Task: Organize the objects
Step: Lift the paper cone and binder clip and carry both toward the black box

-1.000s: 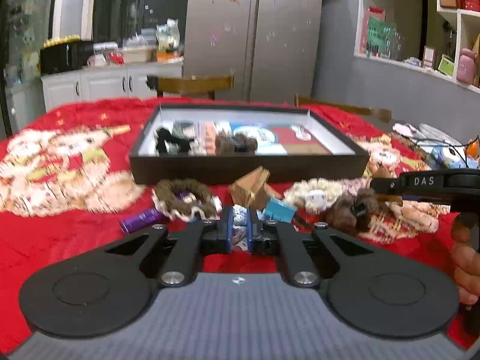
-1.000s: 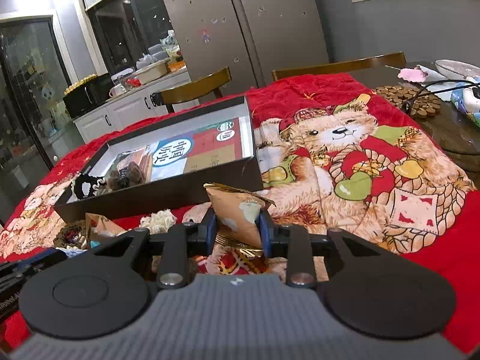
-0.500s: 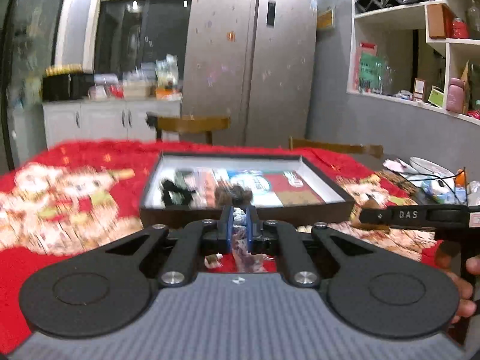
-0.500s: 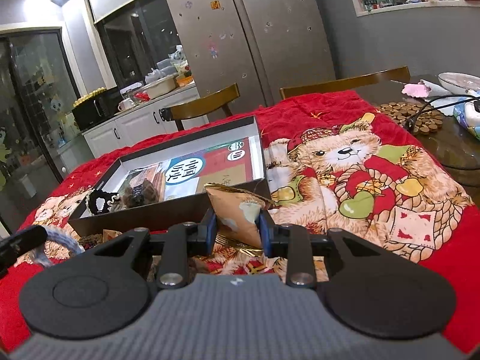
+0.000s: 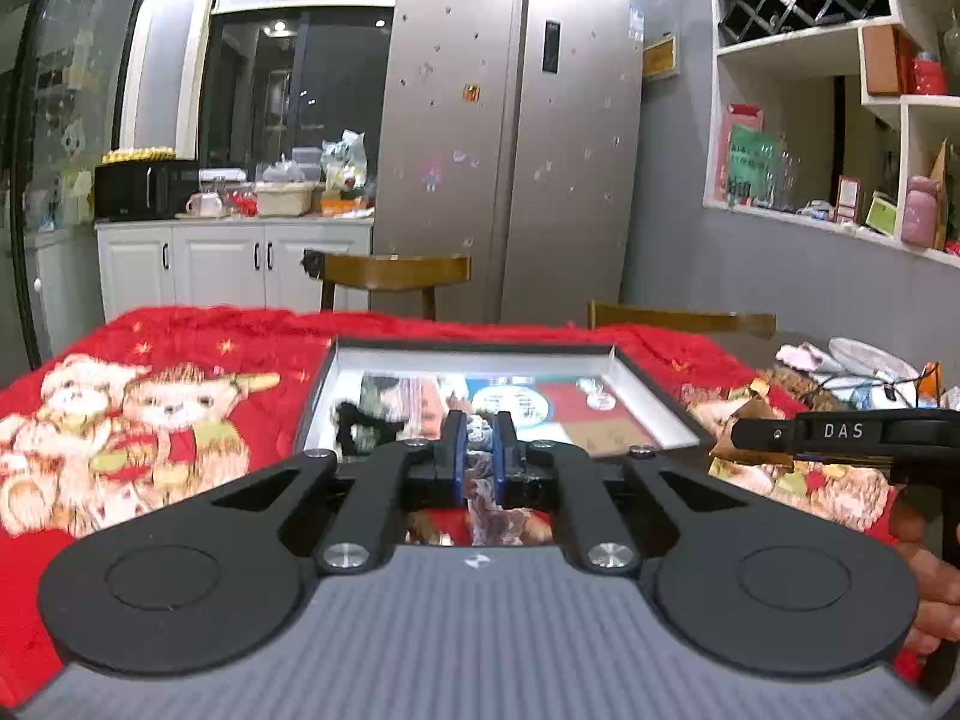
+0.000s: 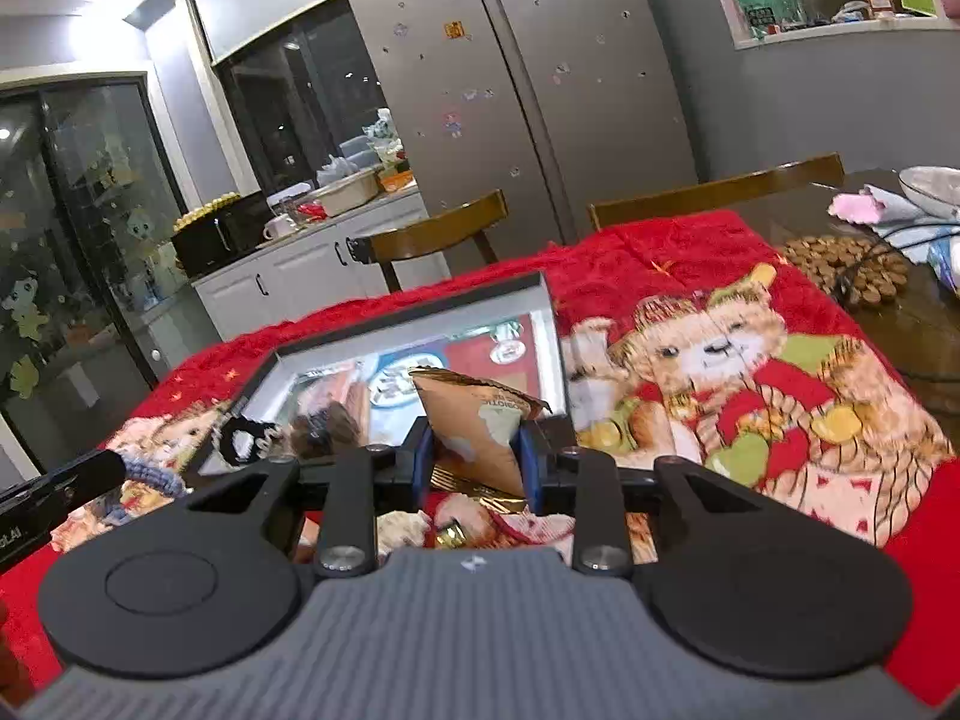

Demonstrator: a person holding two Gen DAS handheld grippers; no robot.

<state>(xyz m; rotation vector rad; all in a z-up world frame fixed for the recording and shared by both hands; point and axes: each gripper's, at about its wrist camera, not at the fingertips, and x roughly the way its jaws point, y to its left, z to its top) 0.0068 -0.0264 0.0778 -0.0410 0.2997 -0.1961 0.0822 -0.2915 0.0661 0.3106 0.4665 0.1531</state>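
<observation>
A shallow black box [image 5: 654, 397] with a white inner rim lies on the red bear blanket; it holds a black scrunchie [image 5: 354, 420] and a brown one. My left gripper [image 5: 478, 438] is shut on a blue-grey hair scrunchie [image 5: 480, 429], raised just before the box's near wall. In the right wrist view that scrunchie [image 6: 150, 471] shows at the left gripper's tip. My right gripper [image 6: 477, 450] is shut on a brown snack packet [image 6: 474, 426], held above the box's [image 6: 420, 315] near right corner.
Loose scrunchies and wrappers [image 6: 474, 525] lie on the blanket below my grippers. Wooden chairs [image 5: 393, 273] stand behind the table. A woven trivet [image 6: 846, 267], cable and bowl [image 6: 933, 189] sit on the bare table at right. The fridge [image 5: 510, 150] is behind.
Both grippers have lifted off the blanket with their objects and moved toward the box. The pile of loose items has dropped out of the left view.
</observation>
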